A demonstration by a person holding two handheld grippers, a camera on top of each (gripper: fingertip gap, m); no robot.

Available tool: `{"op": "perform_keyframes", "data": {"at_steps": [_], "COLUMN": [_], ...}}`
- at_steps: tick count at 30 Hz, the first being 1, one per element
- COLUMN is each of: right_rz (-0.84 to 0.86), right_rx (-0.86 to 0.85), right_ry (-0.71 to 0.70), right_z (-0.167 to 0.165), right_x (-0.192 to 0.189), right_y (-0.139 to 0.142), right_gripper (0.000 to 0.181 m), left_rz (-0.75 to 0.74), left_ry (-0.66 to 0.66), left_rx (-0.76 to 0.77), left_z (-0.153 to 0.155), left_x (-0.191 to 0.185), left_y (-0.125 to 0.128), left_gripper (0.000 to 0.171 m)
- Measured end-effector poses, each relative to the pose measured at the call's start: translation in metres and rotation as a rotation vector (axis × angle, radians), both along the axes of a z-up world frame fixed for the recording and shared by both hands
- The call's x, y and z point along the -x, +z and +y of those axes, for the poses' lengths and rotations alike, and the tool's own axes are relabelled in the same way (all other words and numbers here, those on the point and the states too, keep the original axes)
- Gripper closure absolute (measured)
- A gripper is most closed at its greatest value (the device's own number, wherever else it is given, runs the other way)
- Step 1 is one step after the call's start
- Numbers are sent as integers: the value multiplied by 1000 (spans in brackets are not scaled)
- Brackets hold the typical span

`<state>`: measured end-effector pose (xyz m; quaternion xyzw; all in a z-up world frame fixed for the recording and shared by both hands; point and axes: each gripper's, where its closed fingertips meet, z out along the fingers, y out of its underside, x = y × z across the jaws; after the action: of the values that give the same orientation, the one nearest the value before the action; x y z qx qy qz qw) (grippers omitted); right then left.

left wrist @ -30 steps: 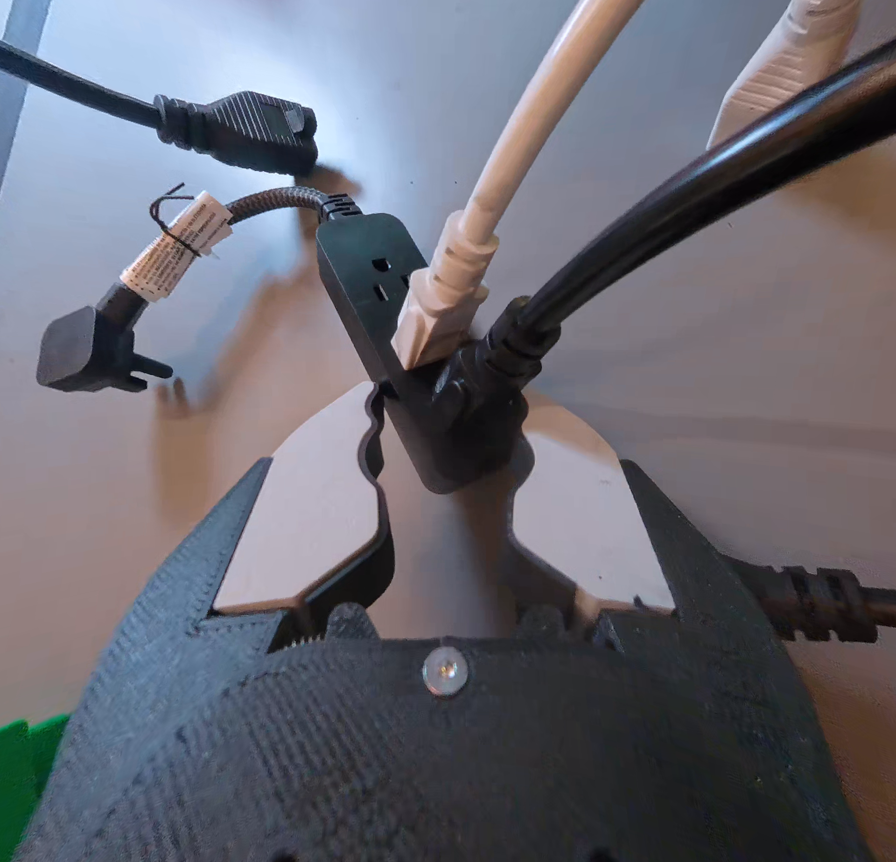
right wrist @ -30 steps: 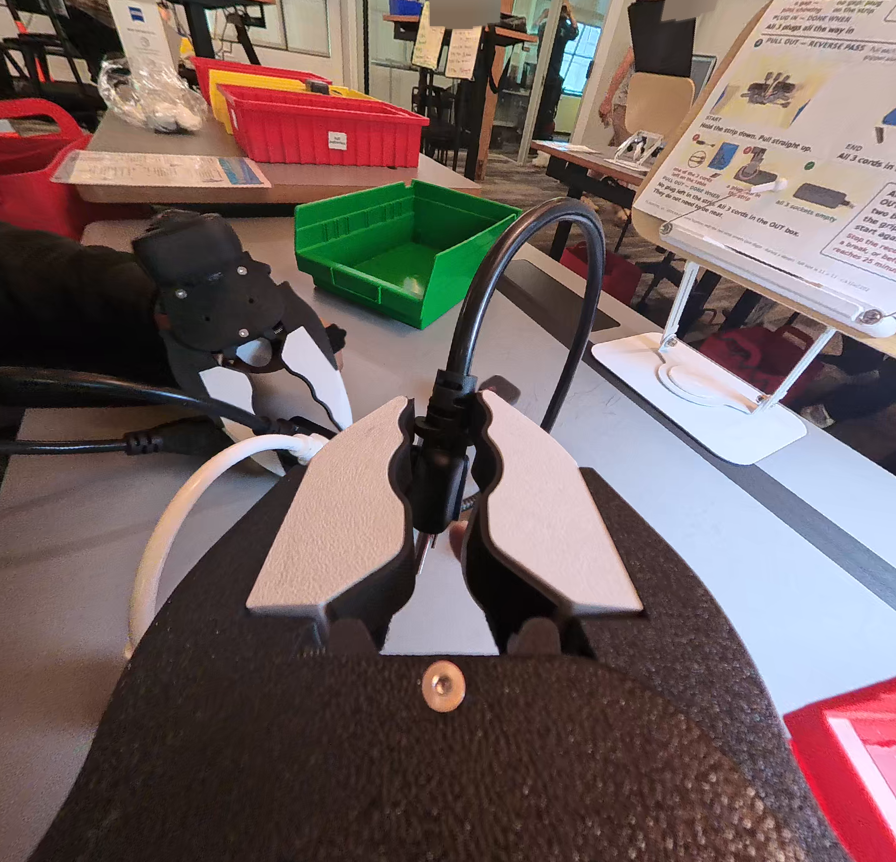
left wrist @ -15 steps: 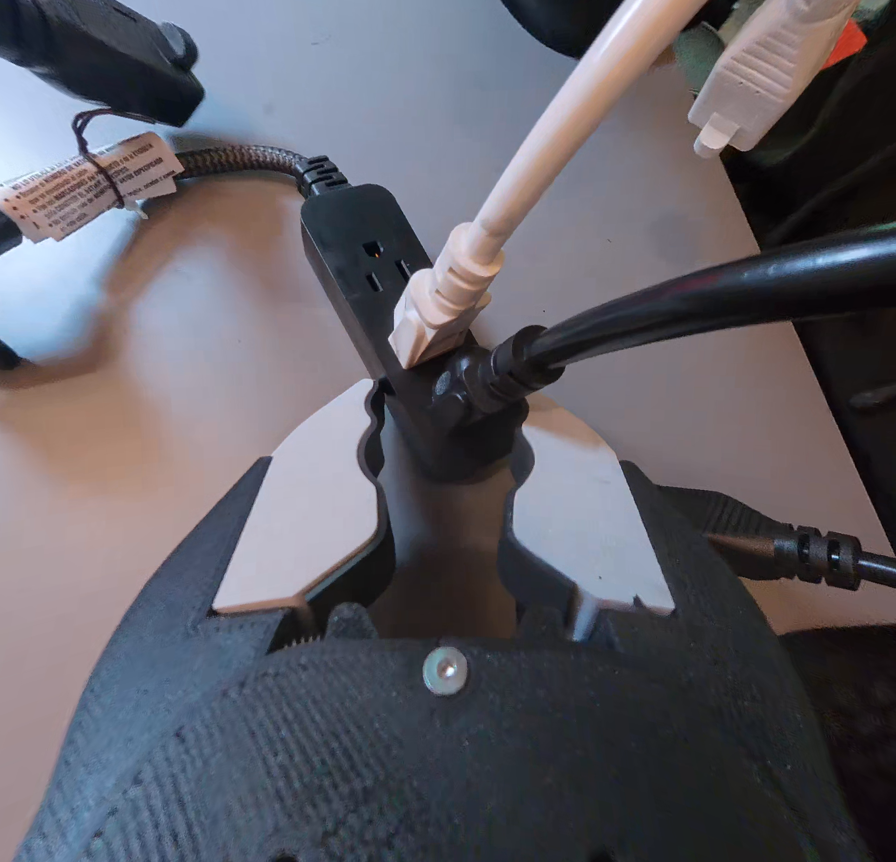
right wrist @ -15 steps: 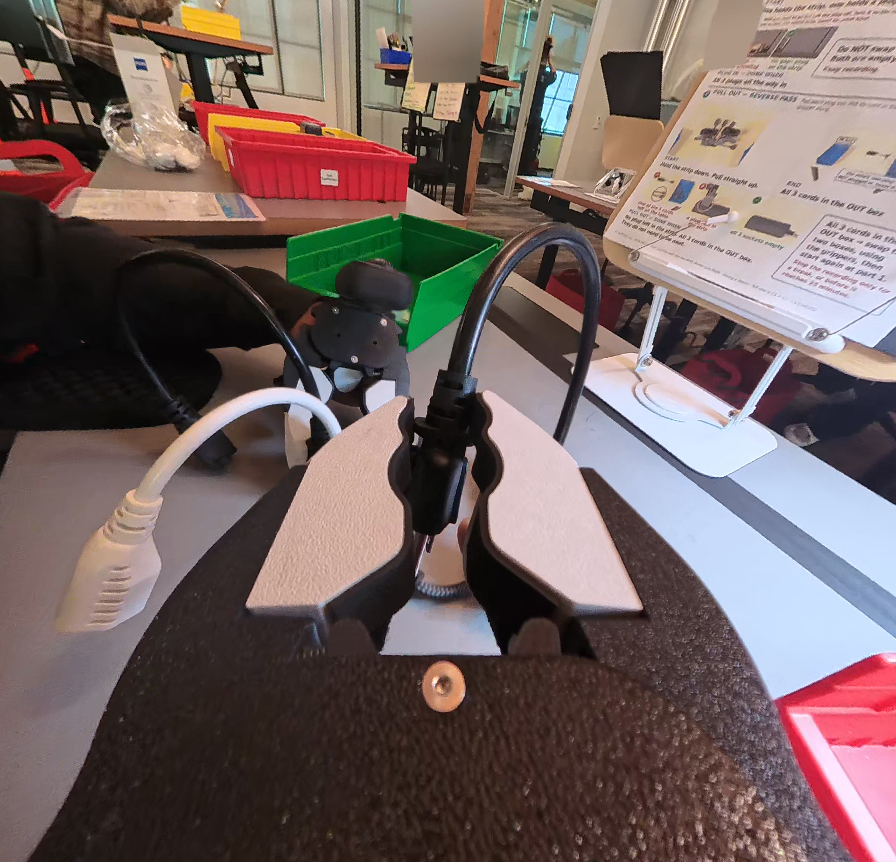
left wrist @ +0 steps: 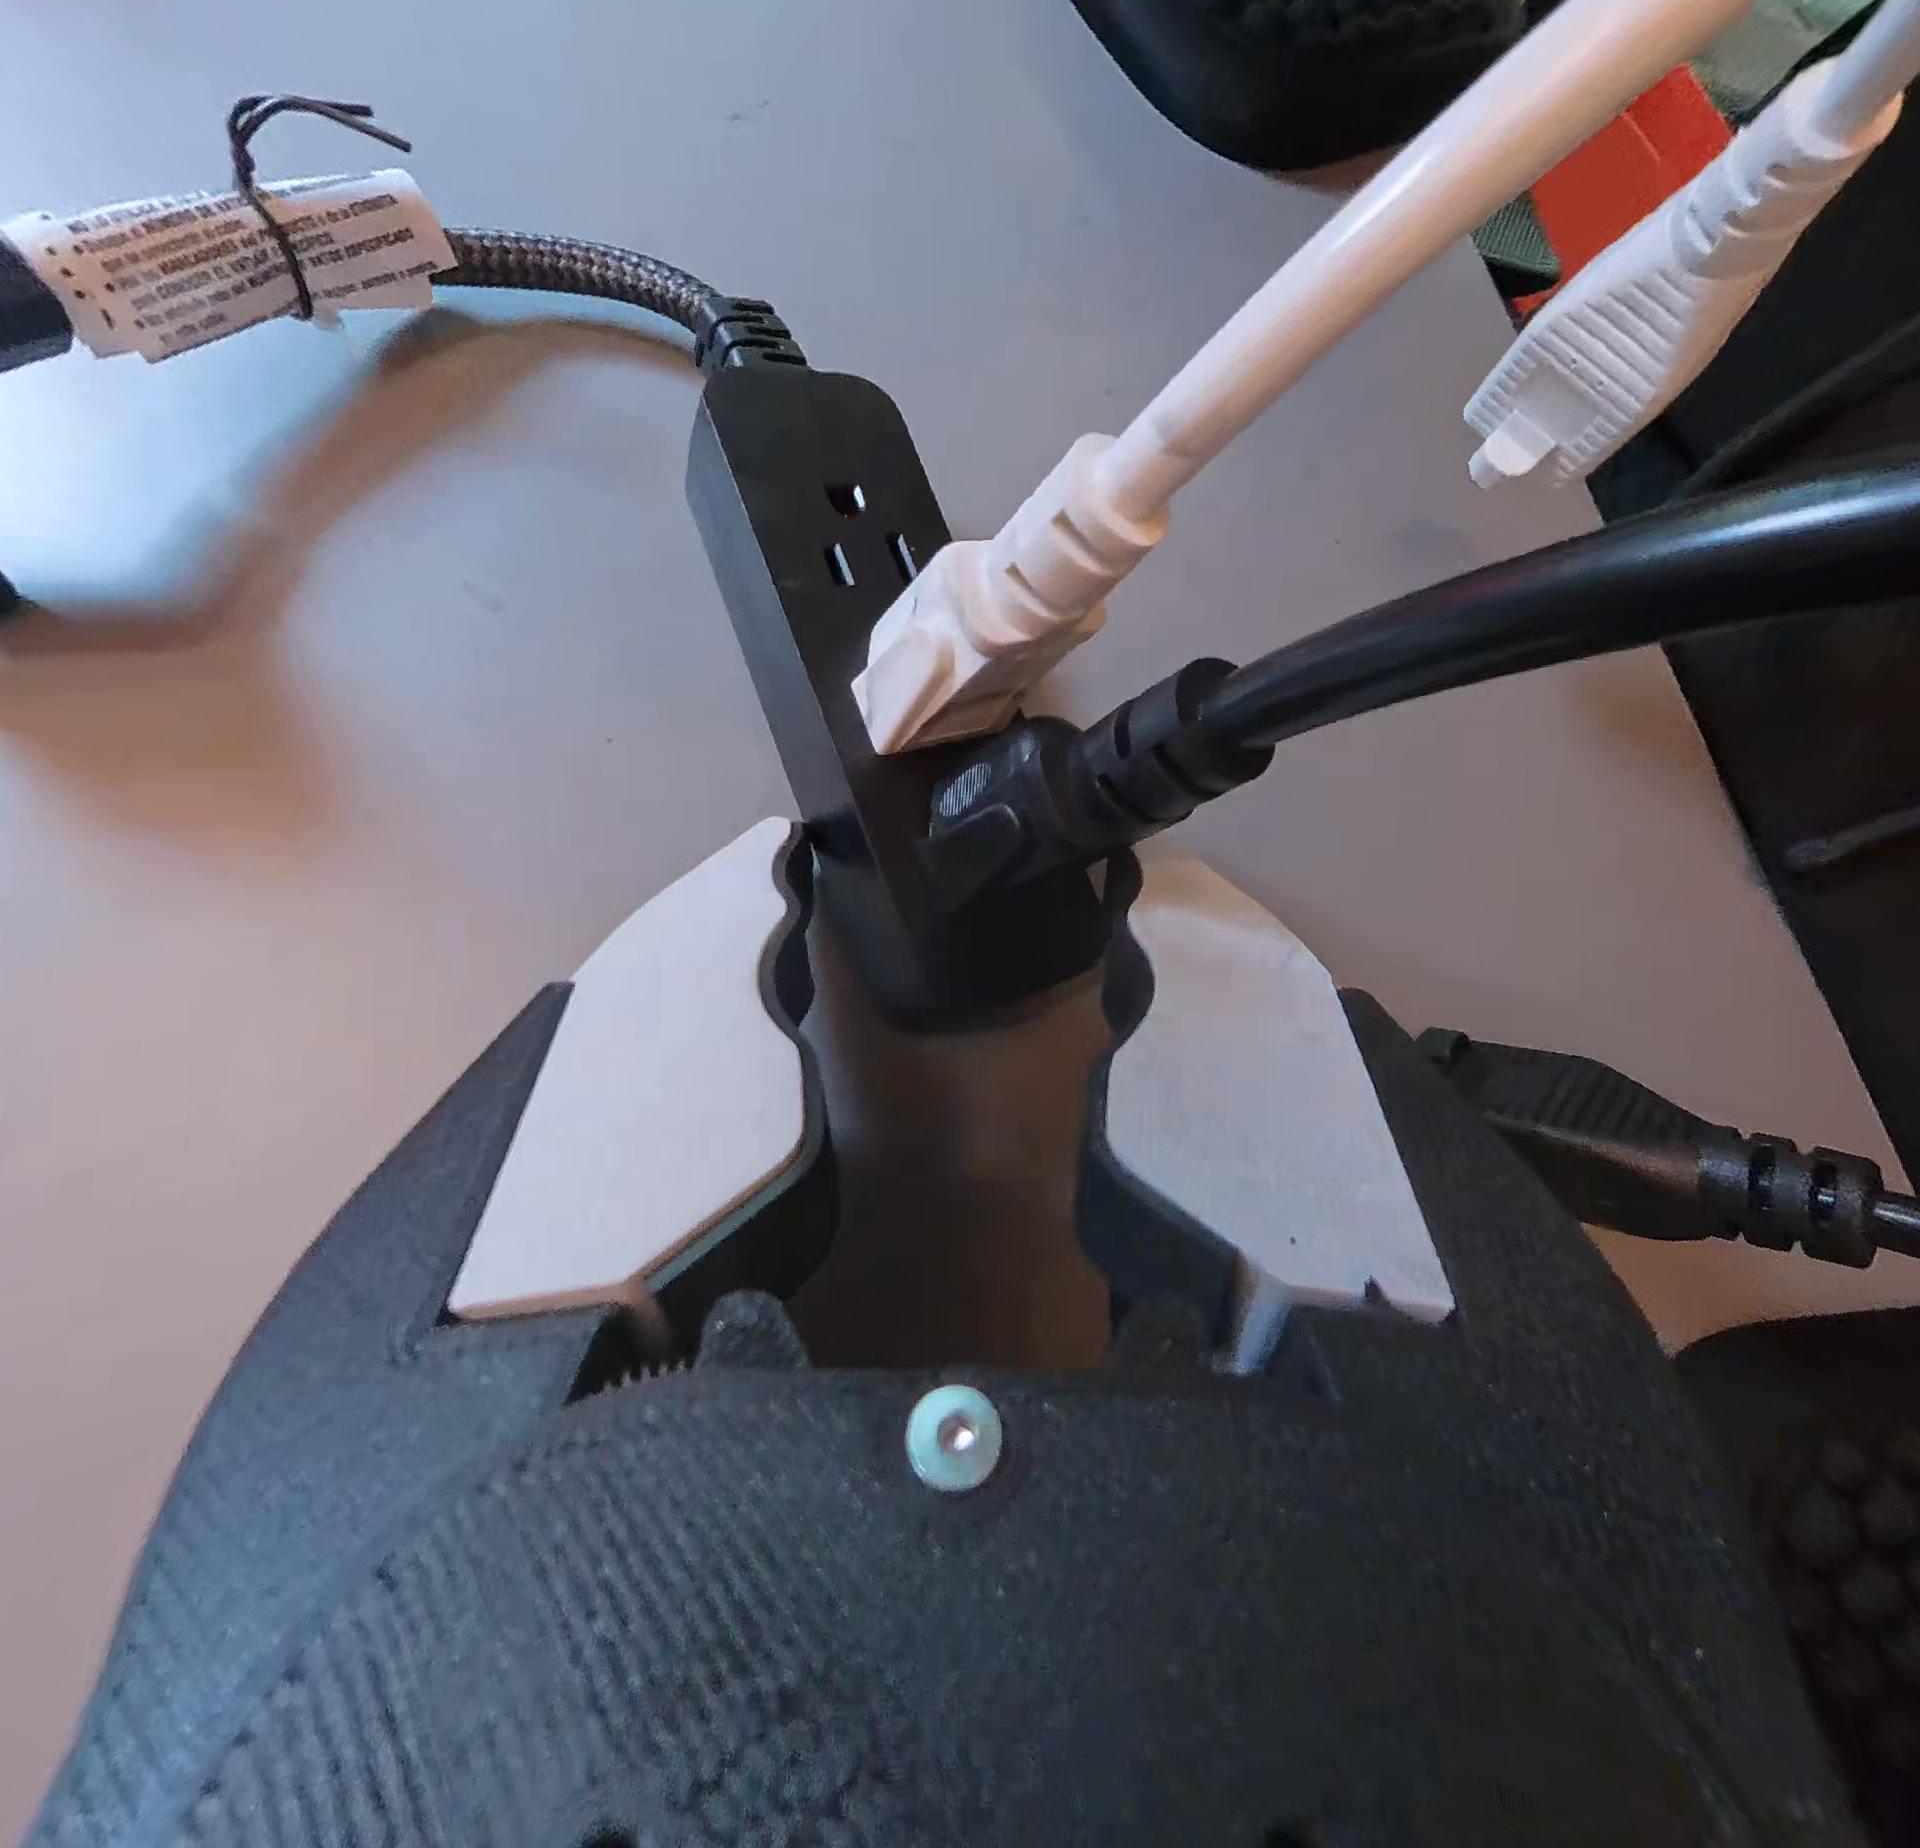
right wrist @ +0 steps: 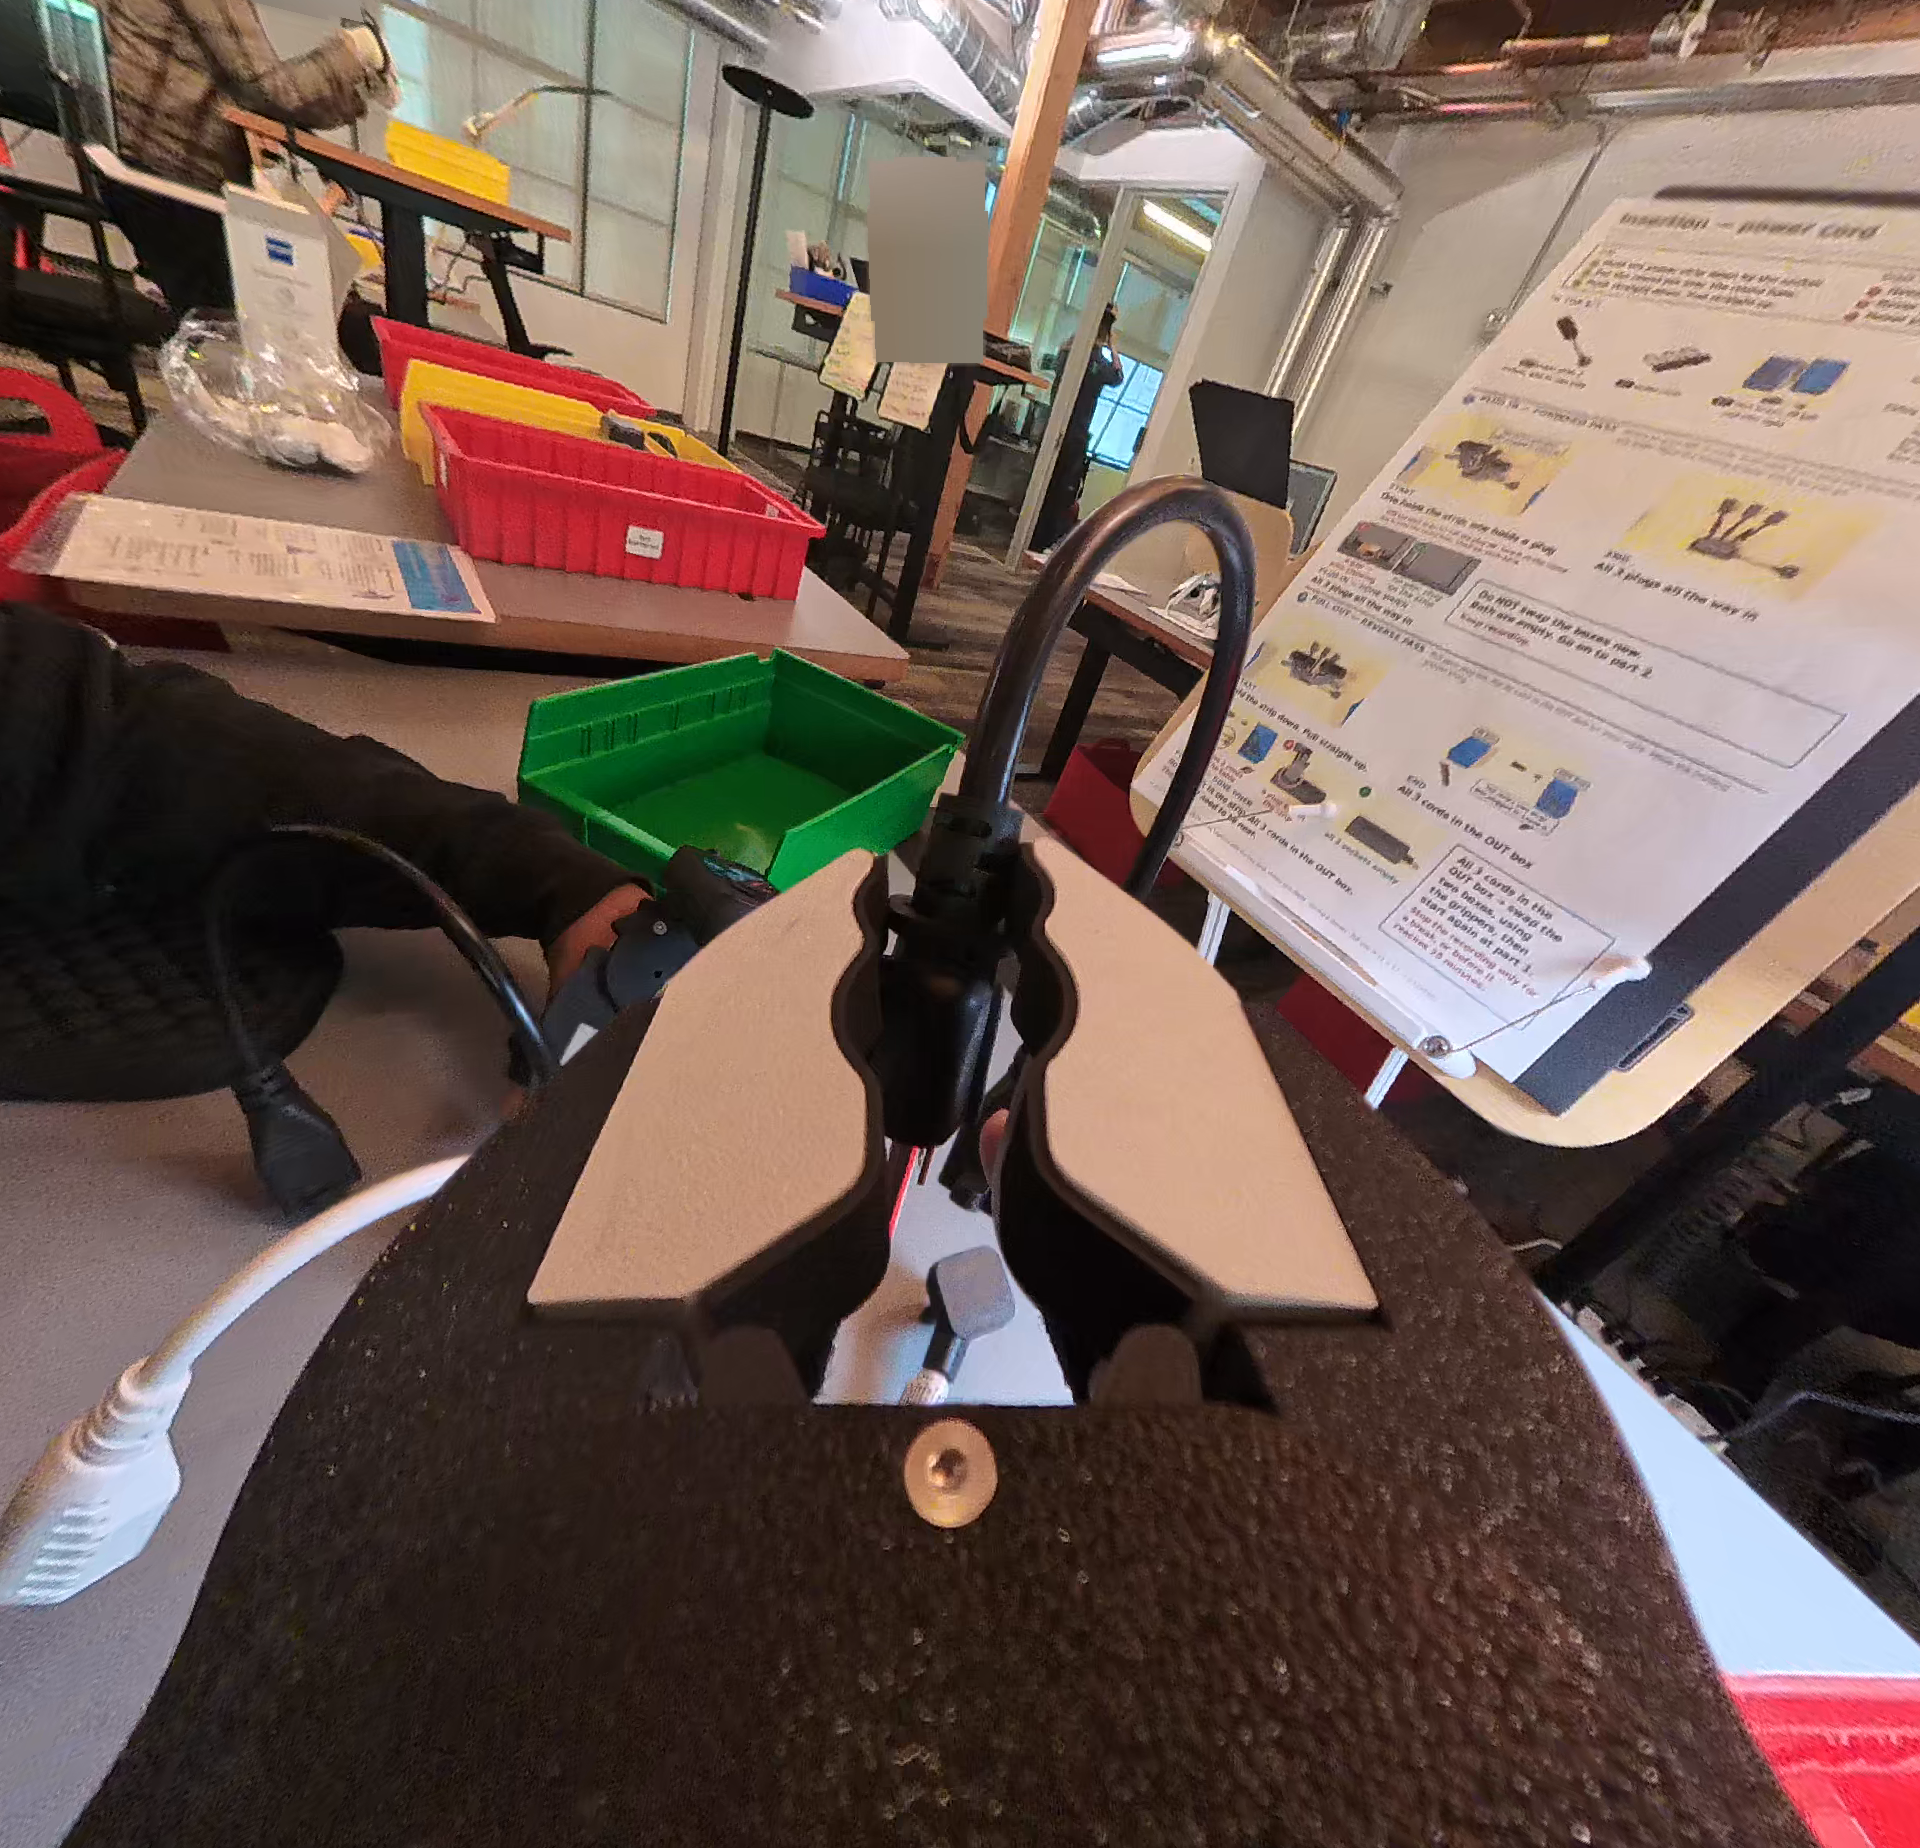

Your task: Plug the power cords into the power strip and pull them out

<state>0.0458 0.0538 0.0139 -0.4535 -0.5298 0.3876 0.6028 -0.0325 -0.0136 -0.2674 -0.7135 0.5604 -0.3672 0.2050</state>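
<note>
My left gripper (left wrist: 961, 905) is shut on the near end of the black power strip (left wrist: 790, 510), which rests on the grey table. A white plug (left wrist: 977, 655) sits in the strip's middle socket and a black plug (left wrist: 1029, 801) in the nearest one; the far socket (left wrist: 862, 541) is empty. My right gripper (right wrist: 951, 863) is shut on another black plug (right wrist: 935, 1029), prongs pointing down, its cord (right wrist: 1122, 551) arching up. The left gripper (right wrist: 644, 957) shows just behind it, mostly hidden.
The strip's braided cable carries a white tag (left wrist: 239, 260). The white cord's free end (left wrist: 1621, 344) hangs by the table's right edge (left wrist: 1558, 572). A loose black connector (left wrist: 1662, 1185) lies right. A green bin (right wrist: 748, 770), an instruction board (right wrist: 1558, 655) and a red bin (right wrist: 1829, 1746) stand around. Some 30 cm of space lies between my two pairs of fingers.
My left gripper has swung with the strip toward the table's right edge. My right gripper has risen and tilted up with the black plug, now closer to the left gripper.
</note>
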Motion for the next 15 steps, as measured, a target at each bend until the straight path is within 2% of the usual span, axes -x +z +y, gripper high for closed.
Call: {"op": "perform_keyframes", "data": {"at_steps": [5, 9, 12, 15], "right_rz": [-20, -35, -56, -80], "right_rx": [-3, 16, 11, 1], "right_ry": [-11, -13, -13, -12], "right_z": [-2, -4, -8, -12], "right_x": [-4, -10, -17, -24], "right_y": [-4, -15, -20, -21], "right_gripper": [158, 158, 158, 158], "left_rz": [13, 1, -49, -216], "left_ry": [50, 134, 255, 396], "left_rx": [-44, -78, -146, -263], "left_z": [6, 13, 26, 40], "left_x": [10, 28, 48, 56], "left_y": [4, 18, 46, 103], "left_gripper": [116, 115, 115, 122]}}
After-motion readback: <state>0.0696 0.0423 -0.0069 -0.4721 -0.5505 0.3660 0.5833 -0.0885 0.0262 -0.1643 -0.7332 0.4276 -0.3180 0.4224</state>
